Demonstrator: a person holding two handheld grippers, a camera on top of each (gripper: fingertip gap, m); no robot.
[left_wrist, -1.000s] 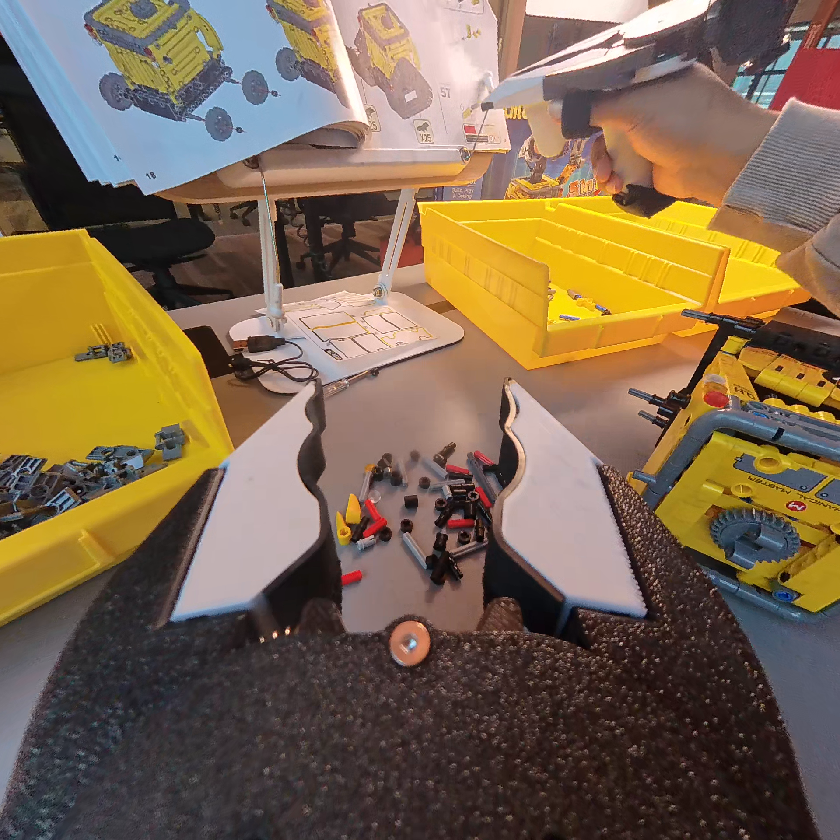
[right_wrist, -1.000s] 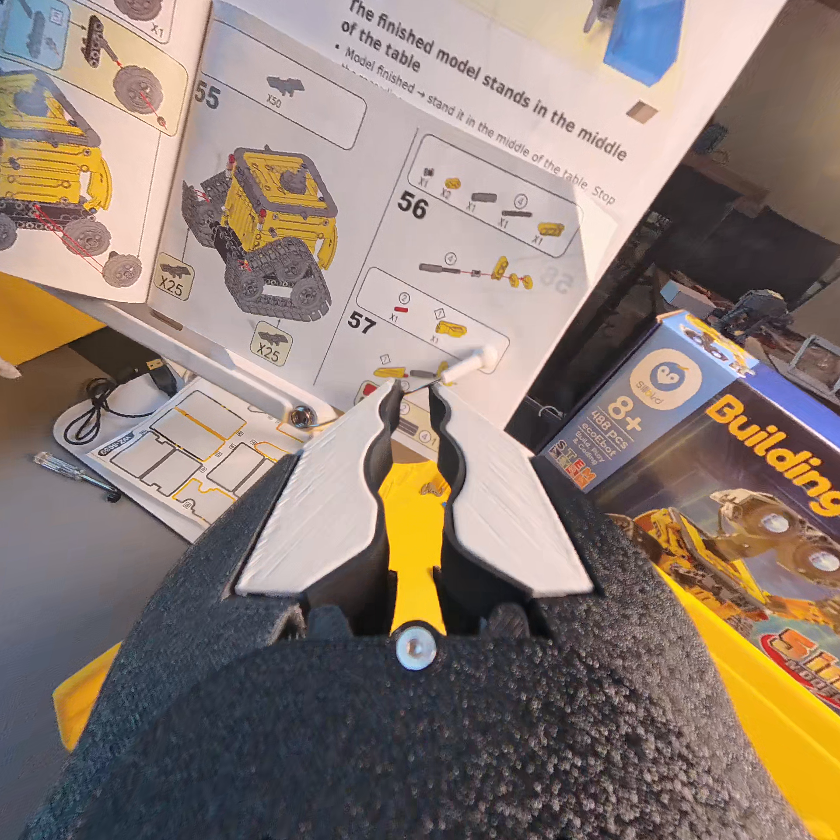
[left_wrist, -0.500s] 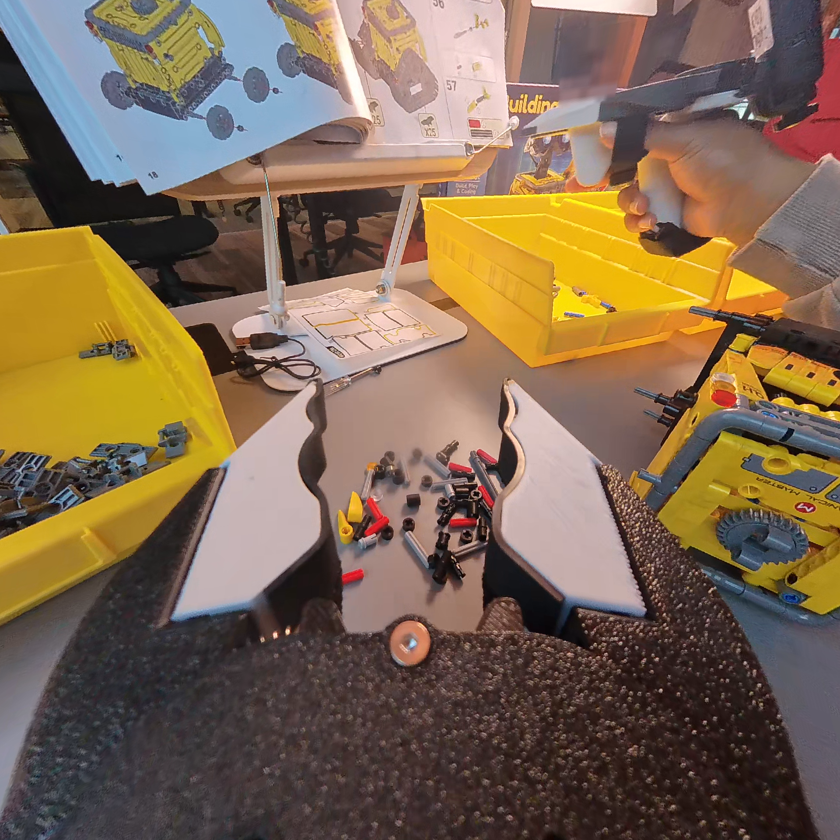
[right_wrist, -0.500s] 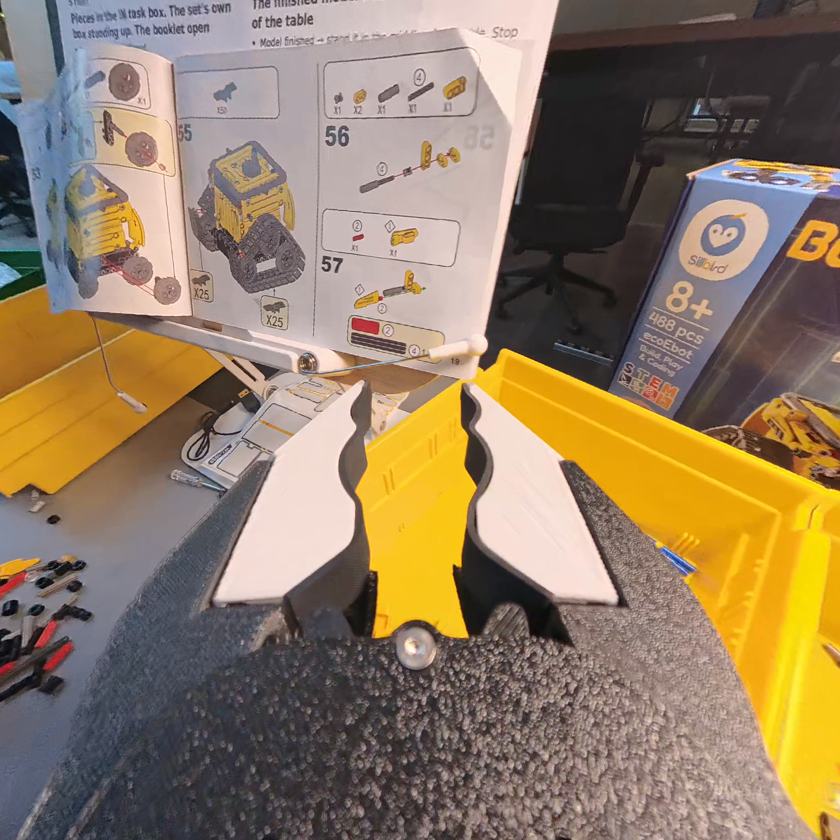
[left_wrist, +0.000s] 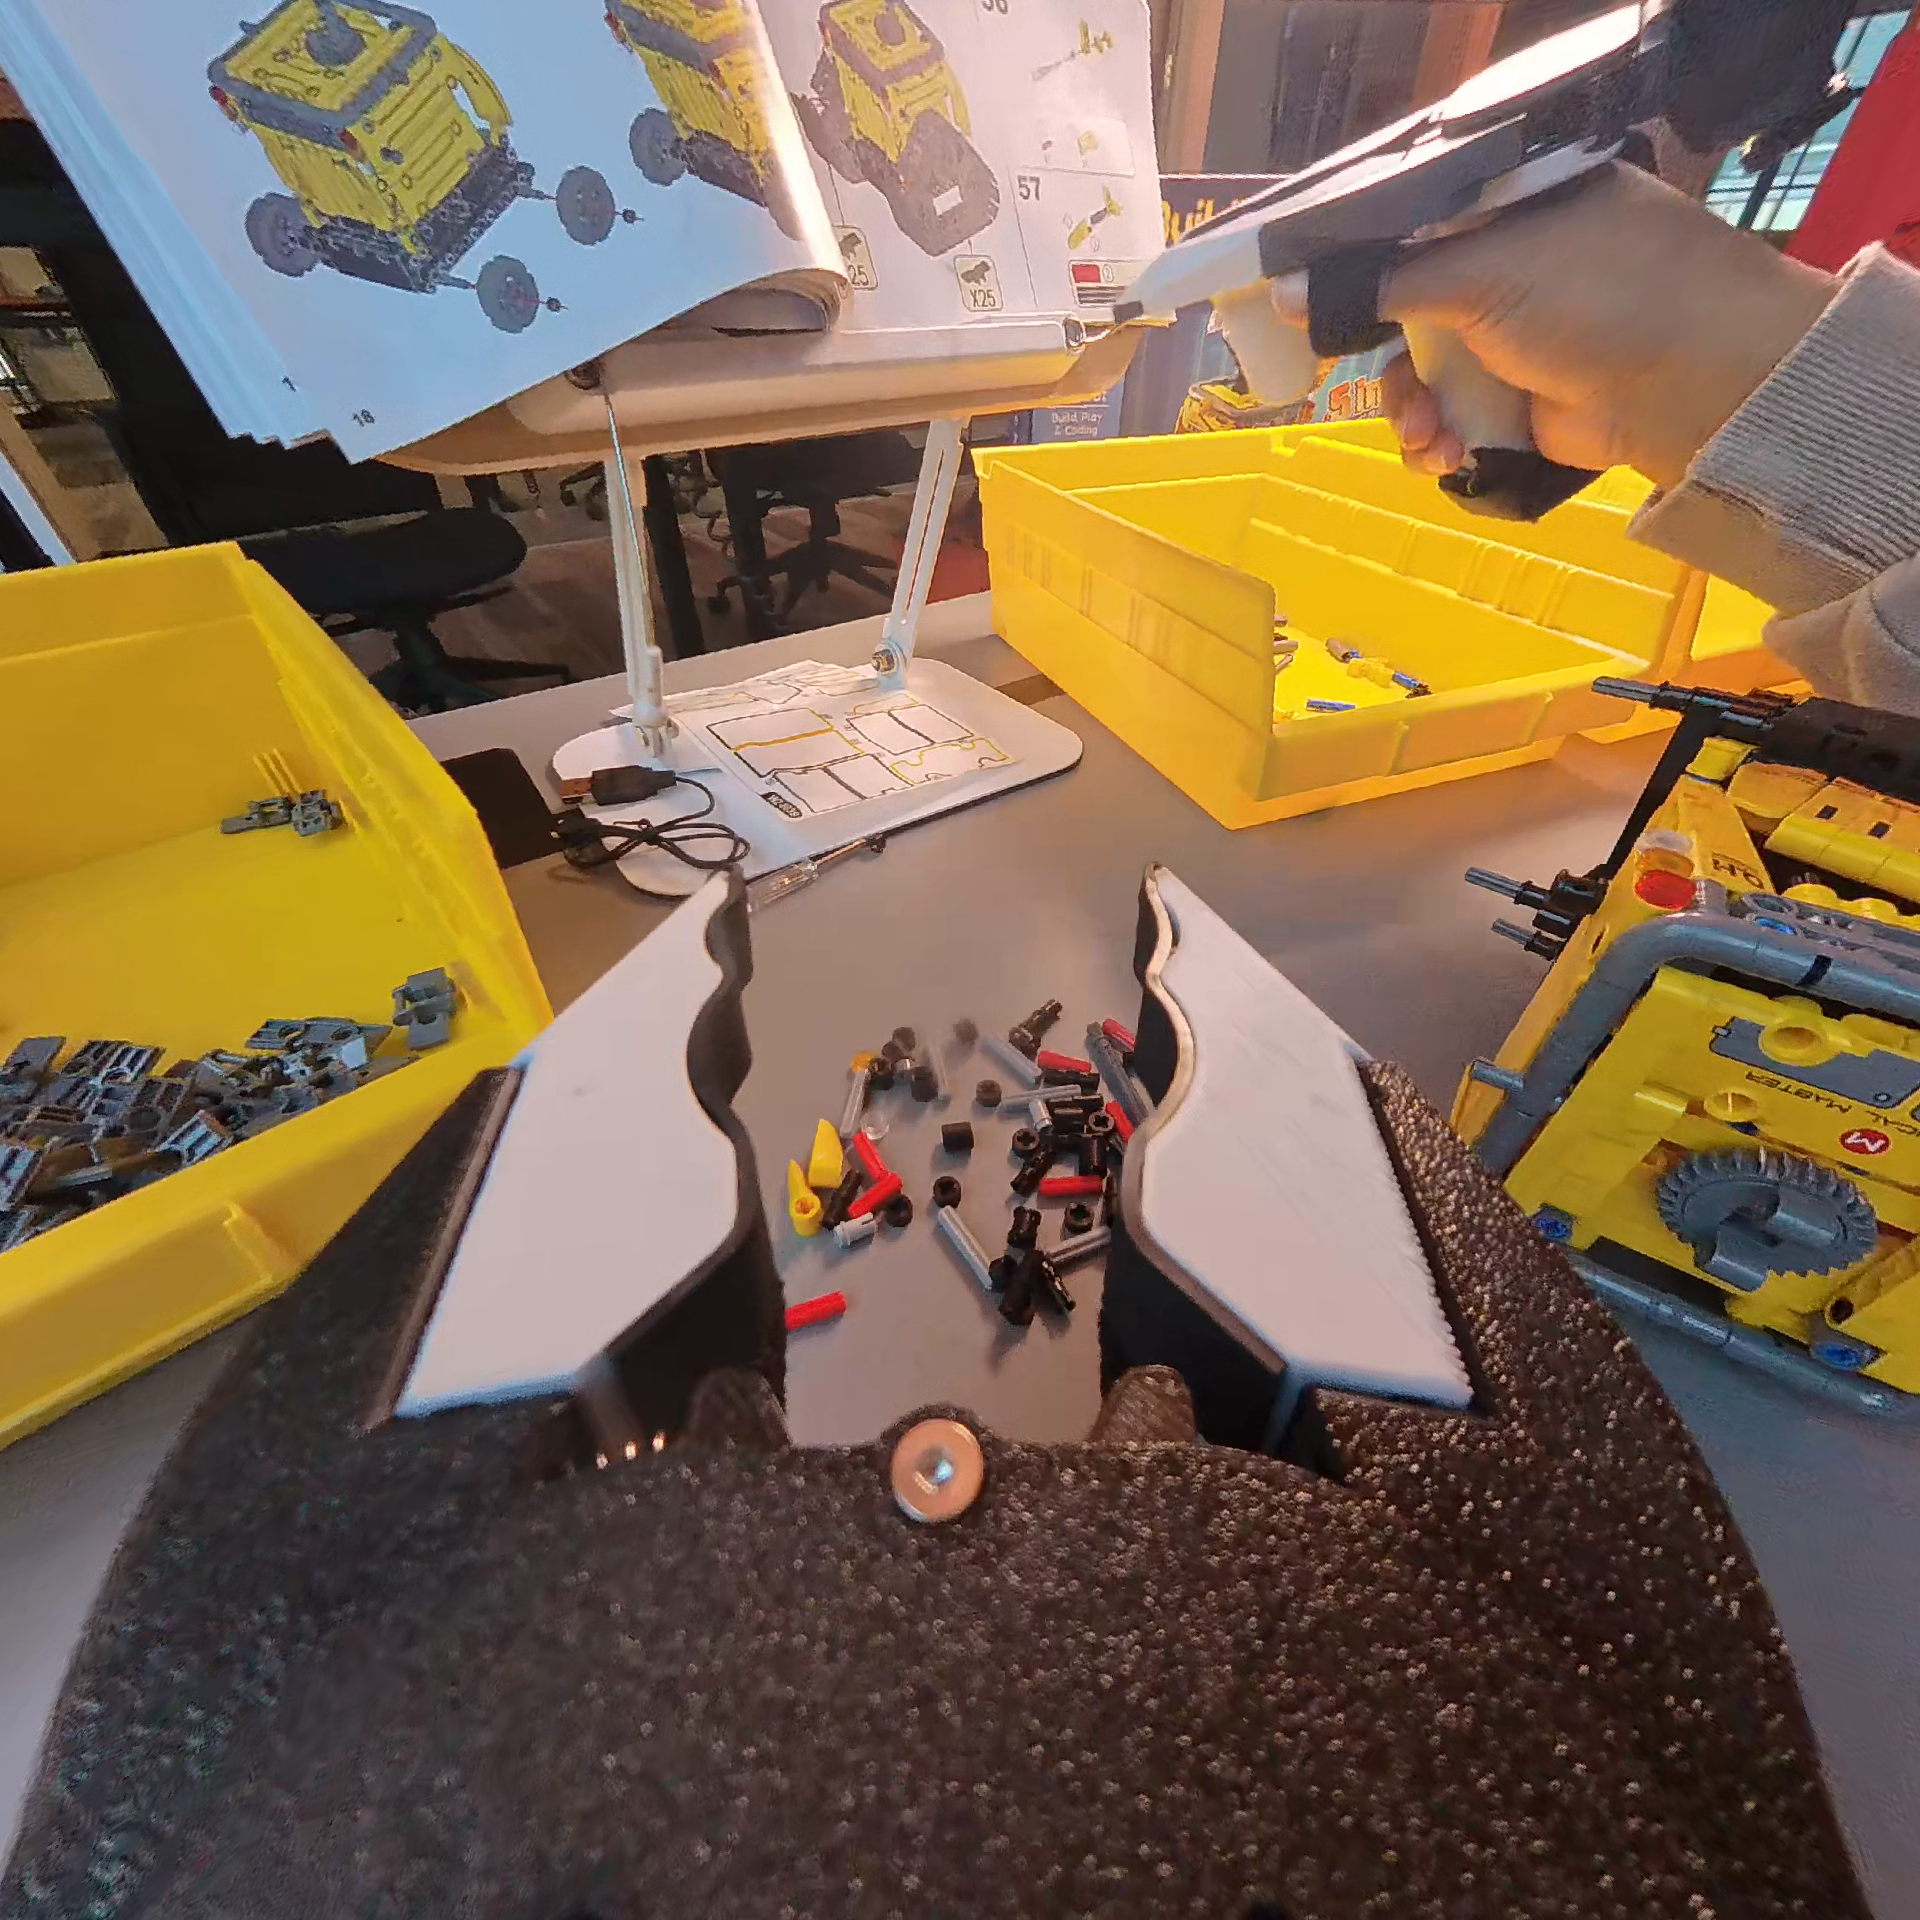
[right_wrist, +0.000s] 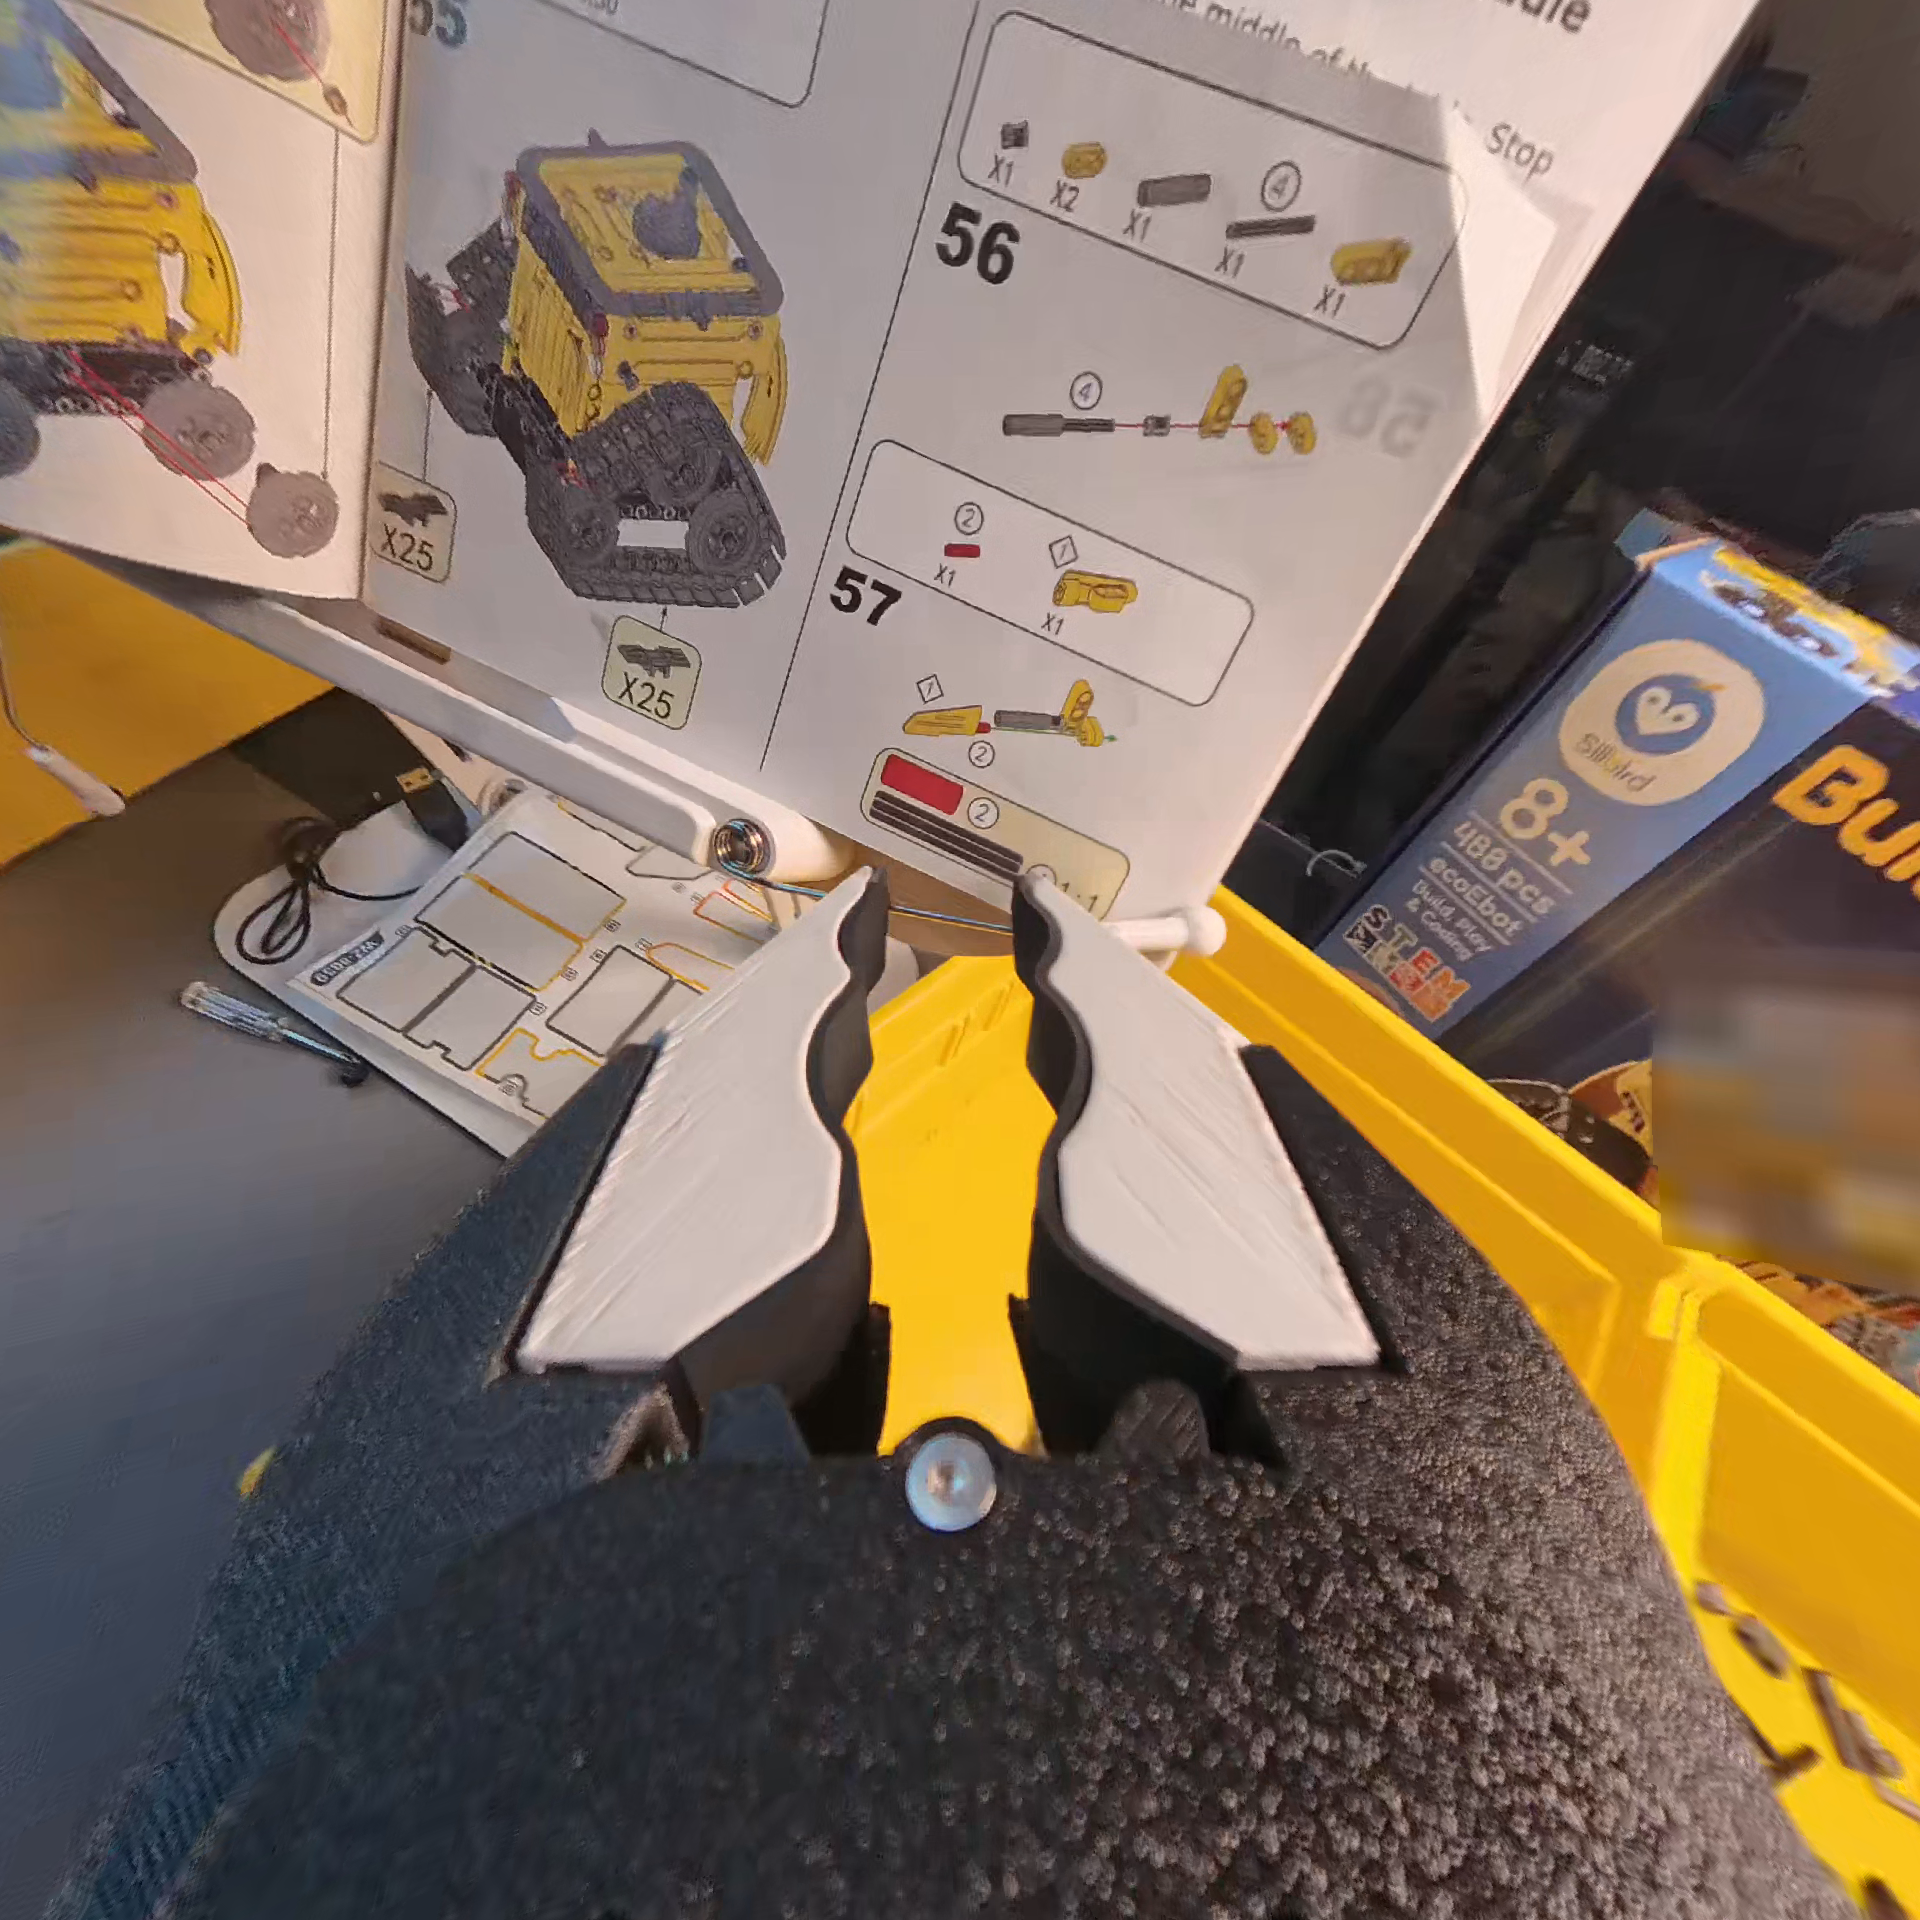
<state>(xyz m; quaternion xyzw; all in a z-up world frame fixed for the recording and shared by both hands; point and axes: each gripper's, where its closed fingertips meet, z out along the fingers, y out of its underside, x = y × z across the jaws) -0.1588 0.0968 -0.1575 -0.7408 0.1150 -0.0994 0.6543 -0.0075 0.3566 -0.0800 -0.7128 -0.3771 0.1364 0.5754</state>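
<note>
Two hand-held grippers: left hand-held gripper (left_wrist: 940, 1049) hovering, fingers apart, empty, over loose pins (left_wrist: 997, 1143) on table (left_wrist: 997, 894). Right hand-held gripper (right_wrist: 948, 904) swinging back up from yellow bin (right_wrist: 1351, 1049), fingers narrowly apart, now nearing booklet (right_wrist: 935, 416) lower edge.

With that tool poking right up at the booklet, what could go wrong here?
The right tool, slightly open, sits at the bottom edge of the instruction booklet on its stand; a nudge might crease the page or tip it. The open left tool hovers over loose small parts, which it could scatter.
</note>
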